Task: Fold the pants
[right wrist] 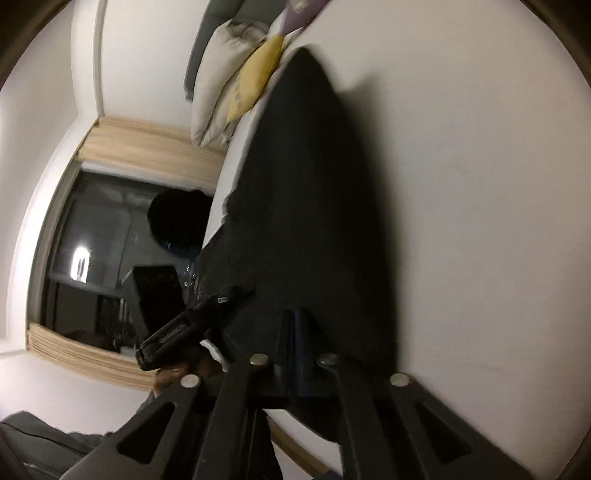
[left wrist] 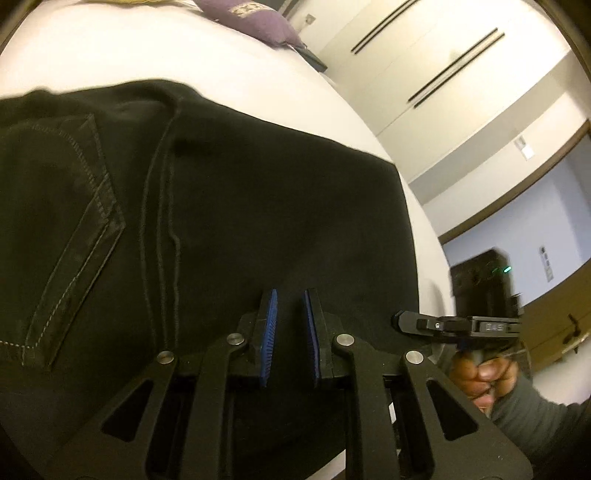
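Black pants (left wrist: 240, 206) lie on a white bed (left wrist: 147, 44), with a stitched back pocket (left wrist: 70, 221) at the left. My left gripper (left wrist: 289, 299) hovers just over the pants near their front edge, its blue-padded jaws slightly apart with nothing between them. My right gripper (right wrist: 300, 314) is shut on the pants' edge (right wrist: 306, 206) and the dark cloth stretches away from it across the bed (right wrist: 480, 184). The right gripper also shows from the side in the left wrist view (left wrist: 399, 318), at the pants' right edge. The left gripper's body shows in the right wrist view (right wrist: 177, 328).
A purple cushion (left wrist: 251, 18) lies at the far end of the bed. White and yellow pillows (right wrist: 236, 85) are stacked by the wall. A dark window (right wrist: 103, 266) is at the left, white wardrobe doors (left wrist: 424, 66) at the right.
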### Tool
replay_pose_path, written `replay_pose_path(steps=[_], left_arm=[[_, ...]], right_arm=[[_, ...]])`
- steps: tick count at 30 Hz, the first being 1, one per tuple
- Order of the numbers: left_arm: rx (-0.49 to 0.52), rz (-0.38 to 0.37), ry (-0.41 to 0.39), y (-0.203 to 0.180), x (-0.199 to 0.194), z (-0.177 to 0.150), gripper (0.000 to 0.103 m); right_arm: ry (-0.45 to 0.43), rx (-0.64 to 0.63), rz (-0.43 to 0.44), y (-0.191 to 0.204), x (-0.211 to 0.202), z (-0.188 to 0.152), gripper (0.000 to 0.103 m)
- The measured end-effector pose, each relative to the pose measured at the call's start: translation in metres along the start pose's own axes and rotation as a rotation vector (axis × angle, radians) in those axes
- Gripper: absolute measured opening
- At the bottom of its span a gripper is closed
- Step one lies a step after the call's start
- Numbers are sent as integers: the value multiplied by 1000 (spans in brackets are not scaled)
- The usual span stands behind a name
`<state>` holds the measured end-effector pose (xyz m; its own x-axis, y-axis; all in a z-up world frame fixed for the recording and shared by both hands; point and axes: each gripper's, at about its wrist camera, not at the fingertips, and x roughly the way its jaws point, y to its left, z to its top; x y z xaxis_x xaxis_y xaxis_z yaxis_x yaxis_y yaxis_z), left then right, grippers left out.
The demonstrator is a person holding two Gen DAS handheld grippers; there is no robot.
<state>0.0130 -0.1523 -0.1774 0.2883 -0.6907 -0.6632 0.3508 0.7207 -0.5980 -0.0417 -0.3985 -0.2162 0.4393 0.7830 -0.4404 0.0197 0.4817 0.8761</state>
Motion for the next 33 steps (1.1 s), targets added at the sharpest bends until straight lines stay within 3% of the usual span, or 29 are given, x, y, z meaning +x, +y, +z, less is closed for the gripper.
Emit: replay_pose_path(steps=[1,4,6,7,9,10,11,12,13,15,16,17,18,20,22,24,25,26,27,28,29,31,33], left_arm=[[-13,-14,-2,3,1,1,15],[-43,-7,5,-4,3,11,15],[-7,21,-34,-22,-8,20,15],[18,18,-54,-28,-12,20,15],[35,58,-31,-28,-3,21,15],[7,77,18,-19,11,18,15],[-21,40,2,-12,14,12,15],[-56,-5,-26,-4,12,9,15],[-82,-31,-32,-1,12,9,15],[-75,-12,-42,-5,5,8,15],[-64,8,-48,-5,-5,7,15],[-64,27,-67,-10,-11,6,15],[-72,19,-98,-4,-24,2,15],[-104,37,-170,-6,-49,-6,15],[-153,92,-231,2,-80,-17,15],[-236,111,-323,20,-120,-34,15],[-277,125,-370,30,-138,-44,16],[-331,165,-415,45,-161,-54,19],[-369,199,-438,57,-174,-60,33],[-401,214,-463,70,-189,-66,55],[-441,215,-505,82,-201,-72,63],[-490,231,-539,94,-214,-77,66],[-503,249,-525,110,-234,-74,66]], right_arm=[[-6,-5,17,-4,-4,0,0],[13,-71,-60,13,-22,-2,2],[0,-109,3,38,-36,-2,6],[-2,-143,24,48,-35,-1,12],[34,-198,23,64,-27,-8,48],[82,-201,-36,59,-14,-13,49],[114,-197,-67,50,-4,-16,36],[119,-188,-77,38,-1,-19,3],[89,-159,-92,27,-5,-19,0],[81,-62,-59,18,-16,-21,0],[73,-105,-99,32,-21,-23,4],[72,-141,-112,44,-18,-19,17],[66,-165,-95,55,-17,-14,39],[28,-198,-57,84,-18,-6,62],[1,-240,-6,108,-15,3,67],[-16,-237,40,121,-7,17,82],[-20,-224,57,126,1,25,85],[-23,-215,62,131,12,32,86],[-26,-206,60,134,21,38,86],[-21,-190,76,133,31,43,86],[-4,-166,120,132,49,51,86],[52,-106,155,132,93,68,85],[79,-82,76,124,118,78,76]])
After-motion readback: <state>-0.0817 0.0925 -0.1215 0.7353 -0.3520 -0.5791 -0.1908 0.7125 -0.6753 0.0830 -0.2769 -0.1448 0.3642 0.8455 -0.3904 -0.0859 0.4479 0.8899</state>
